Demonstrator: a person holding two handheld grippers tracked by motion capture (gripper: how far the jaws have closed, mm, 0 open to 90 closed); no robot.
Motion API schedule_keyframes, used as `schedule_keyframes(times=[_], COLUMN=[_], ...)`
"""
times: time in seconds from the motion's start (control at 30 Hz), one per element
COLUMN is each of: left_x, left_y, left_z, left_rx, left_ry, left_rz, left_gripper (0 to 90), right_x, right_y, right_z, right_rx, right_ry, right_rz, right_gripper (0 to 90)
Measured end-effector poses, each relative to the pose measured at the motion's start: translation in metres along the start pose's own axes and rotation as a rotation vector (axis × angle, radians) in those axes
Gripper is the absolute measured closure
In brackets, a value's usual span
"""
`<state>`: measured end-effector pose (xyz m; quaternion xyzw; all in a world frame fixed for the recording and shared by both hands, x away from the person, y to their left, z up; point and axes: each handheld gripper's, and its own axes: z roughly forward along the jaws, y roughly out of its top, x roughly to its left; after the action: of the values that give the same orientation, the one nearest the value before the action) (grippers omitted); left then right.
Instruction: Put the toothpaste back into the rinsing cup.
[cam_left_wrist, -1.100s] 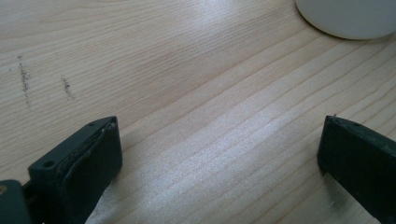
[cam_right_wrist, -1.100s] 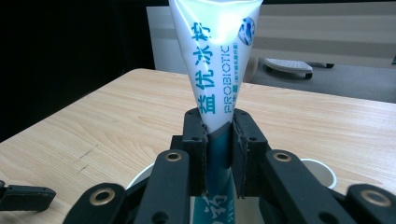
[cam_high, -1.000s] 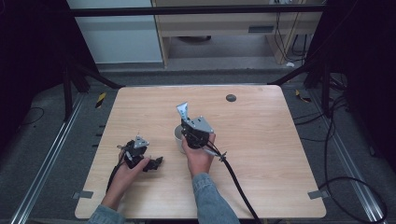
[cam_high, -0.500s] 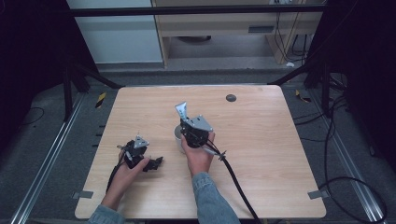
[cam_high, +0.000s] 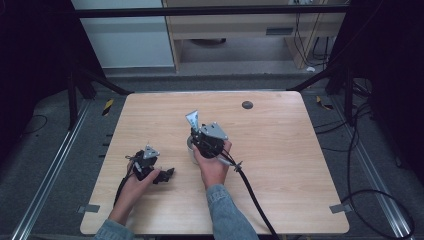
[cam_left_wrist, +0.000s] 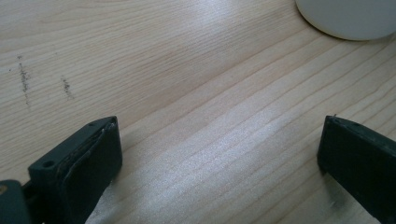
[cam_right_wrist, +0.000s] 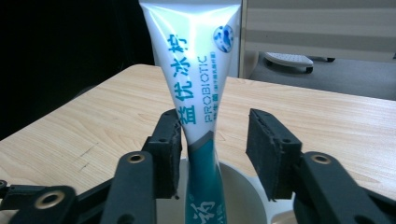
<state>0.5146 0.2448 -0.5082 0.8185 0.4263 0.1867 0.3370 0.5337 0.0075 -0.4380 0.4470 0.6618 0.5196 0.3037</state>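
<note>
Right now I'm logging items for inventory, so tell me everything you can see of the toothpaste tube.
The toothpaste tube is glossy plastic, white above and teal below, printed in teal with Chinese characters and "PROBIOTIC". It stands nearly upright, flat crimped end up, lower end inside a white cup. It sits between the right gripper's open jaws, against one; the other stands clear.

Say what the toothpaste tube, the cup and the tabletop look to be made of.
Toothpaste tube: glossy plastic laminate, by its sheen and printed lettering. Cup: smooth white, probably ceramic or plastic; the look leaves it open. Tabletop: pale wood or wood-look laminate, by its grain lines.
</note>
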Motion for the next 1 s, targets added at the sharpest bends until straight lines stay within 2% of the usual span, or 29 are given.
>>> schedule_keyframes(times=[0.37, 0.8, 1.0], left_x=[0.000, 0.000, 0.000], left_y=[0.000, 0.000, 0.000], left_z=[0.000, 0.000, 0.000], left_rx=[0.000, 0.000, 0.000], left_ry=[0.000, 0.000, 0.000], left_rz=[0.001, 0.000, 0.000], left_gripper=[0.0, 0.0, 0.0], right_x=[0.000, 0.000, -0.002], right_y=[0.008, 0.009, 0.013], right_z=[-0.011, -0.017, -0.023], right_rx=[0.026, 0.044, 0.058], right_ry=[0.010, 0.028, 0.039], right_rz=[0.006, 0.001, -0.012], right_gripper=[38.0, 34.6, 29.9])
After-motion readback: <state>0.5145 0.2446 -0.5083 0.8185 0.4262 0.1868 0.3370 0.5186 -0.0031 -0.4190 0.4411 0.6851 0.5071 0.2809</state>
